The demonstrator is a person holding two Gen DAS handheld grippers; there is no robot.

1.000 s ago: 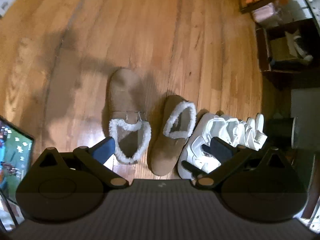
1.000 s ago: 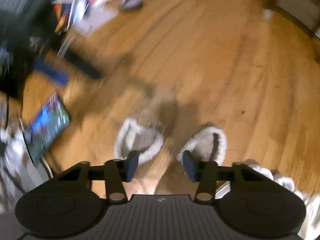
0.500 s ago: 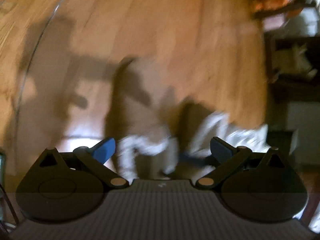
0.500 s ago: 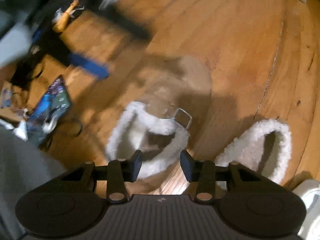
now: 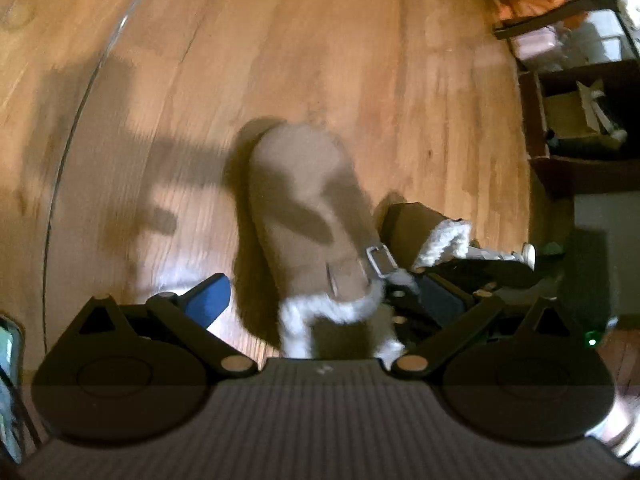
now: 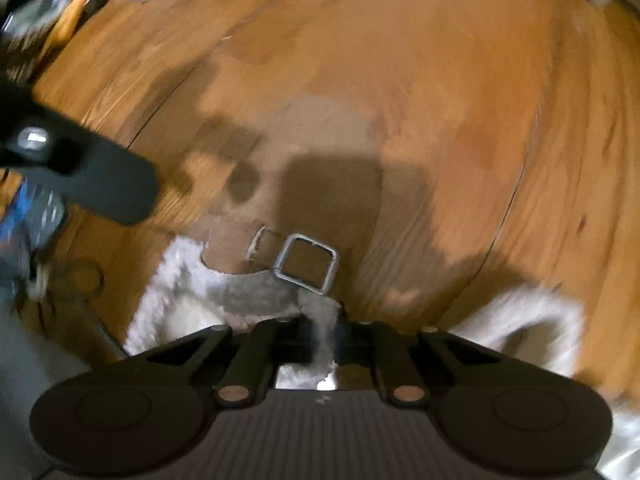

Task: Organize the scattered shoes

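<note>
Right tool (image 6: pixel 326 336) has just closed: jaws pinch the white fleece collar of the tan buckled slipper (image 6: pixel 320 184), right behind its metal buckle (image 6: pixel 306 262). The slipper lies on the wood floor (image 6: pixel 440 60), toe pointing away from the camera. Second fleece-lined slipper (image 6: pixel 532 320) sits just beside it on the right. Left tool (image 5: pixel 320 296) is wide open, holding nothing, its fingers straddling the same slipper's (image 5: pixel 308 208) heel end. Both views are motion-blurred.
</note>
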